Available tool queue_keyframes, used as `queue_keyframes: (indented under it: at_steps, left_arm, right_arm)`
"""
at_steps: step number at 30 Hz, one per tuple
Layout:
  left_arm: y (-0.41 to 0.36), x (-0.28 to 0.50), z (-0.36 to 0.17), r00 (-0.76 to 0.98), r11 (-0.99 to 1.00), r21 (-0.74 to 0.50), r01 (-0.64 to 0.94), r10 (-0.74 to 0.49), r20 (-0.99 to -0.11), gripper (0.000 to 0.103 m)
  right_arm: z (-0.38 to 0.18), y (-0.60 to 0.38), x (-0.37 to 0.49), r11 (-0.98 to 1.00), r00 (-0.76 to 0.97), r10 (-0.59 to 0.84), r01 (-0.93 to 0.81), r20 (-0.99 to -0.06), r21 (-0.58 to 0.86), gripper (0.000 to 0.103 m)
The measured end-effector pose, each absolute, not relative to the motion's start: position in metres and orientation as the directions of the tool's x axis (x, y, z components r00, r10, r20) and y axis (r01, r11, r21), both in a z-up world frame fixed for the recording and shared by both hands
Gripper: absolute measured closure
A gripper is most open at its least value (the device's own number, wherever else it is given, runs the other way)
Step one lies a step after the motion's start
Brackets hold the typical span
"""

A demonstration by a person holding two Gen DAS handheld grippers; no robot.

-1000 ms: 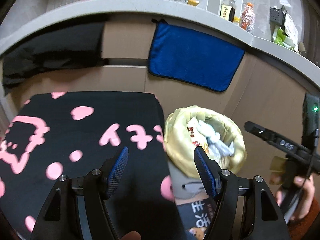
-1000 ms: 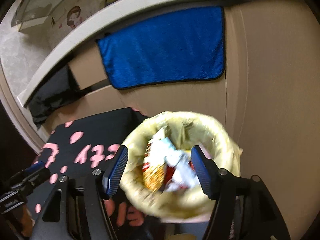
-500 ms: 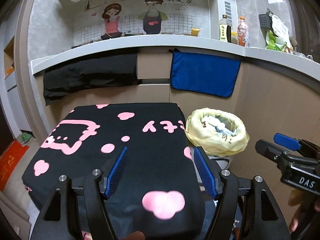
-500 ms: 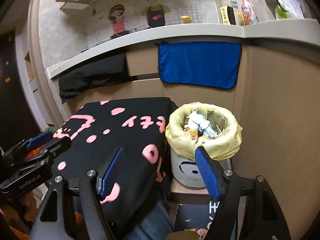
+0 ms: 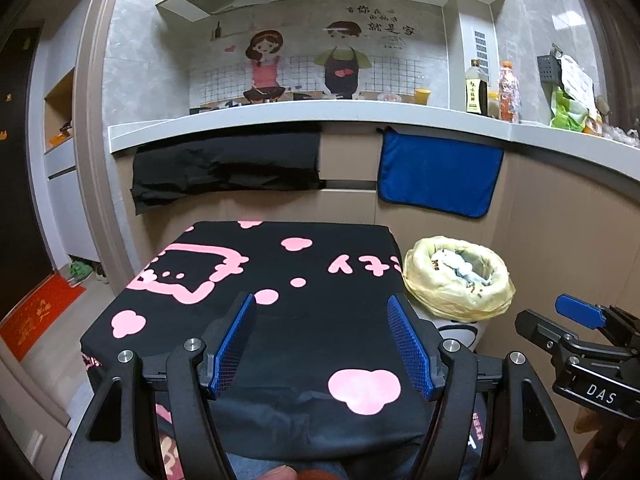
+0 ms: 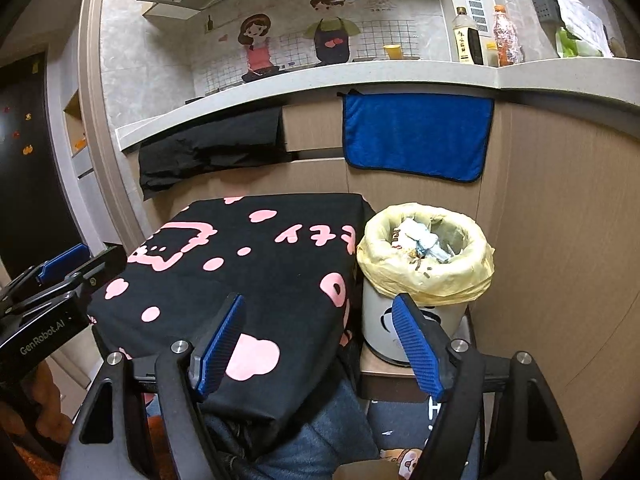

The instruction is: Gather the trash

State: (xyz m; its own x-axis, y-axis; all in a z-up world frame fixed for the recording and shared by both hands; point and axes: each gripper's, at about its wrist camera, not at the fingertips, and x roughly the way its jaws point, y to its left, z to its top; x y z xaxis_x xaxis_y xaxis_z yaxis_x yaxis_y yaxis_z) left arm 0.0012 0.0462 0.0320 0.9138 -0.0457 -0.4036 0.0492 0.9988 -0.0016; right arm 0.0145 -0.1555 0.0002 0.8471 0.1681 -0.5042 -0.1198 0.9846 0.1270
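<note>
Currently both grippers are hovering above the near edge of the table [image 5: 320,256], which is draped in a black cloth with pink shapes. The left gripper [image 5: 320,344] is standing wide apart with nothing between its blue pads. The right gripper [image 6: 318,344] has just been opening its jaws and is likewise carrying nothing.

The trash [image 6: 424,240] is sitting inside the bin [image 6: 384,324], a small white can lined with a yellow bag [image 6: 436,280] folded over its rim; crumpled paper and wrappers are filling it close to the top. The bin is standing just right of the table, on a low wooden stand close to the cabinet wall.

Risks, as judged from here: no loose litter is showing on the cloth, so the next target is unclear and either gripper may be reaching for nothing. If more is being added, the heaped contents may spill over the rim. Pinching the thin liner could tear it or pull it off the can. The can looks light and is standing near the stand's edge, so a sideways nudge could tip it.

Surroundings: a blue towel [image 6: 416,136] and a black cloth [image 6: 212,148] are hanging from the counter [image 6: 320,76] at the far side, with bottles [image 6: 466,36] standing on top. The table corner and the cabinet wall are narrowing access to the bin. The person's denim-clad legs are showing beneath the table's near edge.
</note>
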Motion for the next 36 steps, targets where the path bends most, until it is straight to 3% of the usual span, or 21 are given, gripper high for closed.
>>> queue_keyframes:
  at_steps: [36]
  left_arm:
    - [0.041, -0.012, 0.032, 0.915, 0.993, 0.011, 0.114, -0.100, -0.391, 0.035]
  right_arm:
    - [0.005, -0.150, 0.001, 0.990, 0.860, 0.137, -0.102, -0.492, 0.098, 0.030]
